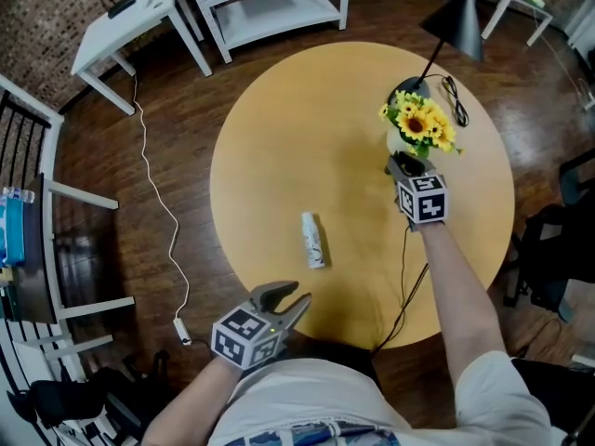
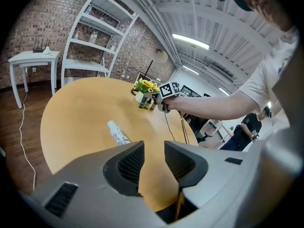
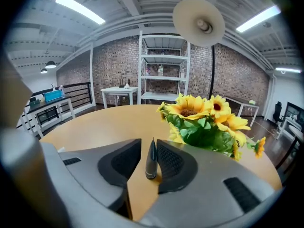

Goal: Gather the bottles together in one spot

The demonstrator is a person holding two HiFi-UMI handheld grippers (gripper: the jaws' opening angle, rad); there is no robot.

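Bottle [image 3: 151,159], dark, stands between parted jaws of the right gripper [image 1: 402,167], by the sunflowers [image 1: 423,124]. Left gripper [image 1: 290,297] is closed, empty.

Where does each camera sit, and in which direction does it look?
Head view: on the person's head, looking steeply down at the round table; left gripper, right gripper and both forearms show.
Left gripper view: on the left gripper, looking across the table to the lying white bottle and the sunflowers; its fingers and the right forearm show.
Right gripper view: on the right gripper, facing the sunflowers; its fingers show.
Shared: table and sunflowers appear in all.
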